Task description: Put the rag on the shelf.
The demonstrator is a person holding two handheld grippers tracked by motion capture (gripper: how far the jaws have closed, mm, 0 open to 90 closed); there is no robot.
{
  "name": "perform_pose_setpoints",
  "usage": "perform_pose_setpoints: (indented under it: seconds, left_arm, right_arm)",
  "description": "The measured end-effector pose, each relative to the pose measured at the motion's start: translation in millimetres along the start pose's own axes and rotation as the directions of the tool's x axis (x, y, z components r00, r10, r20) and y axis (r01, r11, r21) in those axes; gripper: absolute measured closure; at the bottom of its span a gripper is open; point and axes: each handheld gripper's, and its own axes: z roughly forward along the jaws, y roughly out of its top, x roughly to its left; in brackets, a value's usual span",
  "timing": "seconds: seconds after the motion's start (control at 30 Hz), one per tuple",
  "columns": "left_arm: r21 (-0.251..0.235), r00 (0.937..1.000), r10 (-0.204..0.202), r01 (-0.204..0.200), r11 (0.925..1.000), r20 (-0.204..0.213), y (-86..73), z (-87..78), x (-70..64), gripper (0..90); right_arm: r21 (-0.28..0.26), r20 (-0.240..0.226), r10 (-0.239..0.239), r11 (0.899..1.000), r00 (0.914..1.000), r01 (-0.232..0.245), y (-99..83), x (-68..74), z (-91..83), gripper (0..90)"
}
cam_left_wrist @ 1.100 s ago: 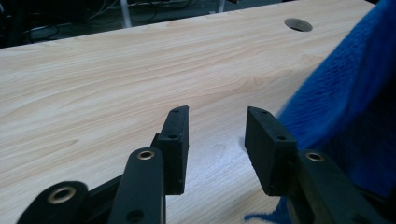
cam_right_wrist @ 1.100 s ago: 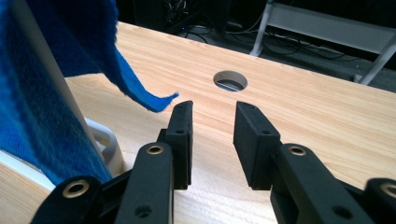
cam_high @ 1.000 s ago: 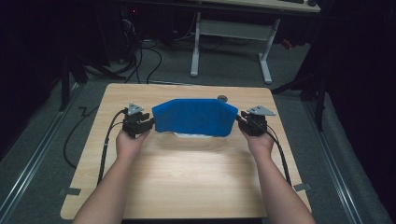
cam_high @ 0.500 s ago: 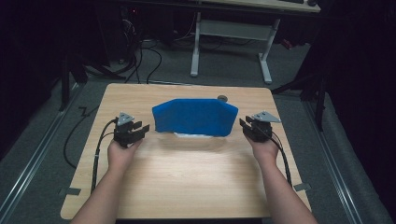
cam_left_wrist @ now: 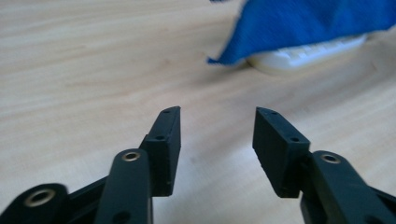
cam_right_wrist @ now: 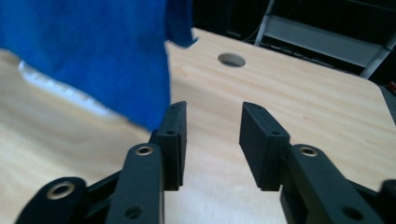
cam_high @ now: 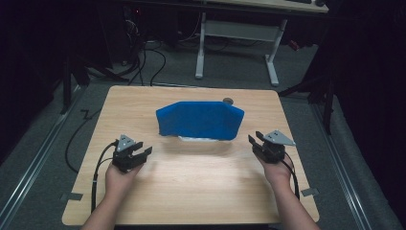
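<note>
the blue cloth [cam_high: 200,120] already lies draped over the white keyboard [cam_high: 197,139] near the far edge of the table [cam_high: 201,191], and both grippers, left [cam_high: 136,154] and right [cam_high: 260,142], have jaws apart and empty, so covering seems done.

My left gripper [cam_high: 139,154] sits low in my left hand [cam_high: 120,176], its jaws parted with nothing between them and pointing forward and a little toward my right gripper. My right gripper [cam_high: 255,142] sits well apart from it, level with it, in my right hand [cam_high: 277,171]; its jaws are parted too and hold nothing, angled toward the left one. Both forearms reach straight forward, wrists level.
</note>
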Motion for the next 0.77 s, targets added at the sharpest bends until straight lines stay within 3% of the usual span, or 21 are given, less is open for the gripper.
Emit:
perform_pose_setpoints:
  seconds: [0.17,0.23,0.3,0.4,0.43,0.47,0.5,0.53,0.57,0.63,0.73,0.77]
  left_arm:
    - [-0.001,0.9992,0.039,-0.039,0.9992,0.004,-18.8,-16.4,-22.5,44.9]
    - [-0.007,0.9994,0.032,-0.031,0.9995,0.013,-24.4,-19.2,-29.0,44.6]
    - [0.017,0.9983,0.017,-0.018,0.9997,0.055,-34.9,-20.6,-47.6,44.7]
    - [0.031,0.9934,0.064,-0.068,0.9972,0.095,-35.5,-21.8,-77.3,43.7]
    - [0.027,0.9914,0.075,-0.078,0.9966,0.108,-35.1,-22.1,-84.6,43.6]
    - [0.027,0.9914,0.075,-0.078,0.9966,0.108,-35.1,-22.1,-84.6,43.4]
    - [0.028,0.982,0.13,-0.135,0.9905,0.137,-33.3,-22.0,-102.0,43.3]
    - [0.028,0.982,0.13,-0.135,0.9905,0.137,-33.3,-22.0,-102.0,43.1]
    - [0.029,0.9704,0.198,-0.203,0.9786,0.139,-32.2,-20.8,-114.0,42.9]
    - [0.041,0.9627,0.238,-0.245,0.9686,0.128,-33.0,-17.8,-117.4,43.0]
    - [0.061,0.9681,0.212,-0.222,0.9732,0.134,-34.1,-14.8,-112.6,43.3]
    - [0.063,0.9756,0.169,-0.179,0.9819,0.141,-35.3,-14.3,-111.1,43.3]
  right_arm:
    - [0.0,-0.01,-0.016,1.0,0.9998,0.016,-15.3,15.8,-24.1,51.4]
    - [-0.003,-0.012,-0.018,1.0,0.9998,0.018,-17.5,18.0,-26.4,50.7]
    - [0.005,-0.043,-0.009,1.0,0.999,0.009,-26.4,29.3,-34.4,48.0]
    - [0.03,-0.102,0.015,0.999,0.9947,-0.012,-40.5,47.6,-39.5,46.1]
    - [0.047,-0.127,0.004,0.999,0.9919,0.002,-44.6,56.9,-41.6,44.9]
    - [0.047,-0.127,0.004,0.999,0.9919,0.002,-44.6,56.9,-41.6,44.9]
    - [0.056,-0.15,-0.022,0.998,0.9885,0.03,-50.5,71.1,-45.1,44.2]
    - [0.056,-0.15,-0.022,0.998,0.9885,0.03,-50.5,71.1,-45.1,44.2]
    - [0.066,-0.178,-0.049,0.996,0.9828,0.062,-53.1,81.5,-45.0,44.1]
    - [0.063,-0.18,-0.079,0.994,0.9805,0.091,-52.5,86.3,-43.2,43.9]
    - [0.066,-0.181,-0.075,0.994,0.9806,0.088,-51.9,86.7,-40.5,43.7]
    - [0.067,-0.179,-0.069,0.994,0.9814,0.082,-52.1,85.9,-39.6,43.6]
